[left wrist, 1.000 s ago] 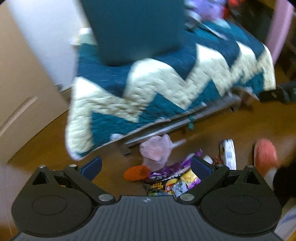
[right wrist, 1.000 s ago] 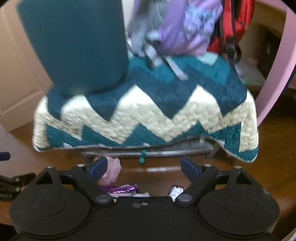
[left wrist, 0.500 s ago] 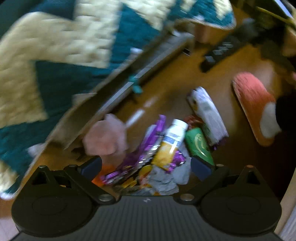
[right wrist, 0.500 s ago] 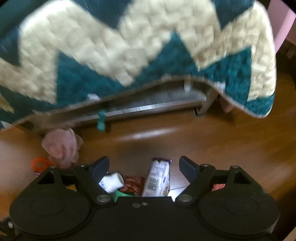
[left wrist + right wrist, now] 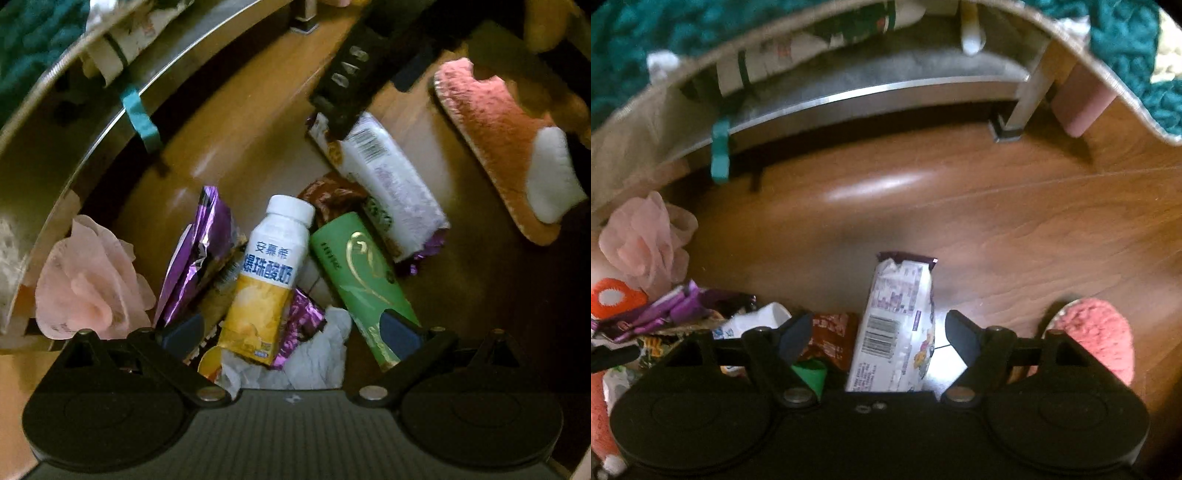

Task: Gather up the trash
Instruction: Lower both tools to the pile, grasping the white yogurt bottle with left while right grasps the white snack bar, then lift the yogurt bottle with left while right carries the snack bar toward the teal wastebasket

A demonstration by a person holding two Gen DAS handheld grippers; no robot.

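Observation:
A trash pile lies on the wooden floor beside the bed. In the left wrist view my left gripper [image 5: 291, 332] hangs open right above it, pointing down. A white and yellow yogurt bottle [image 5: 273, 277] lies between its fingers, with a green packet [image 5: 362, 280], purple wrappers [image 5: 199, 251] and crumpled white tissue [image 5: 317, 354] around it. In the right wrist view my right gripper [image 5: 878, 336] straddles a white barcoded snack wrapper [image 5: 897, 317]. Its jaws are closing and neither pad touches the wrapper. That wrapper [image 5: 391, 184] also shows in the left view, with a black device over its upper end.
The bed's metal frame [image 5: 886, 96] and hanging teal quilt [image 5: 1126, 48] stand close behind the pile. A crumpled pink bag [image 5: 88, 284] lies at the left. A coral slipper [image 5: 509, 147] sits to the right. An orange object [image 5: 609, 299] lies at the left edge.
Both grippers have dropped from bed height to just above the floor pile and tipped downward. The left one also rolled. The right fingers stand slightly closer together.

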